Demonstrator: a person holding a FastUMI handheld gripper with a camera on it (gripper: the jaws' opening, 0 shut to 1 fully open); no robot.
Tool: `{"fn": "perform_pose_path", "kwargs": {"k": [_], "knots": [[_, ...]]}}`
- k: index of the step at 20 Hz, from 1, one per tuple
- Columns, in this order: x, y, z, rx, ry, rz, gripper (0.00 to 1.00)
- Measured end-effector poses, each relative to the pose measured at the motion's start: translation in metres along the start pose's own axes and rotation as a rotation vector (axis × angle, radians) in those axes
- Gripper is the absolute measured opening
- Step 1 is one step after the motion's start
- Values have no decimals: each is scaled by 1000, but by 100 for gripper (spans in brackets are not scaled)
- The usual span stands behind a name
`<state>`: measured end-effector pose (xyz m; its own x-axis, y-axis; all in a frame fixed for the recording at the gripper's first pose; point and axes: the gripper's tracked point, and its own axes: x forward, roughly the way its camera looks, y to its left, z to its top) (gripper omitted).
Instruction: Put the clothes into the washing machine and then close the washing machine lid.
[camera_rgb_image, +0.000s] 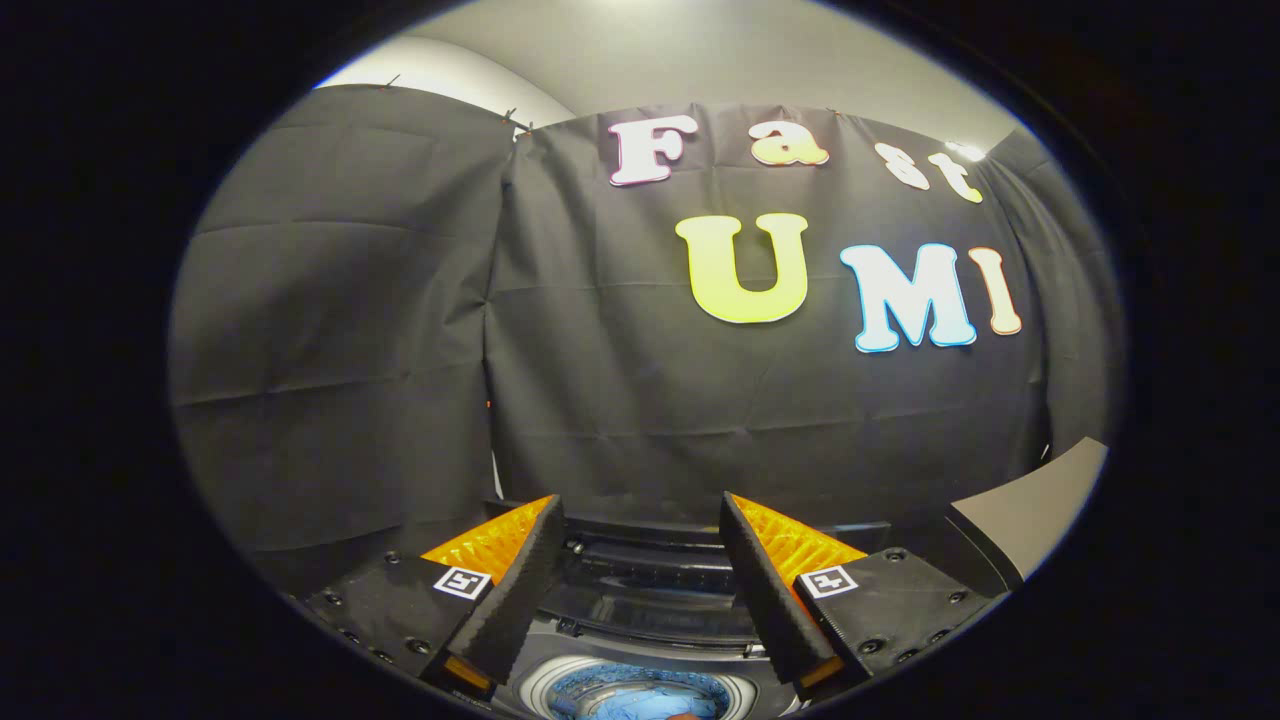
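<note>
The gripper view rides on the tongs (640, 515) and looks forward along their two fingers, which stand apart at 6 o'clock, nothing between them. It faces the booth's black cloth wall (420, 330) nearly level, near it, from just above the washing machine (650, 600), whose open drum (640, 690) lies close below.

Washing machine (640, 590) drum, blue clothes (640, 700) cut off below (tongs (640, 520) apart).

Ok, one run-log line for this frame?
gripper: open, empty | washing machine: lid open | blue clothes: in drum, below fingers | lid not yet closed
</note>
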<state>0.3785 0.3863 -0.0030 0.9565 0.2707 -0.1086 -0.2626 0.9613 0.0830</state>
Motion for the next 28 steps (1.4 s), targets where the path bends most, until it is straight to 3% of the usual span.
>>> {"fn": "perform_pose_path", "kwargs": {"k": [6,15,18,28], "knots": [[55,-5,3,-2,23,-55,96],[113,-10,-34,14,151,-135,97],[115,-9,-55,2,212,-157,97],[76,-1,-49,-10,87,-150,98]]}}
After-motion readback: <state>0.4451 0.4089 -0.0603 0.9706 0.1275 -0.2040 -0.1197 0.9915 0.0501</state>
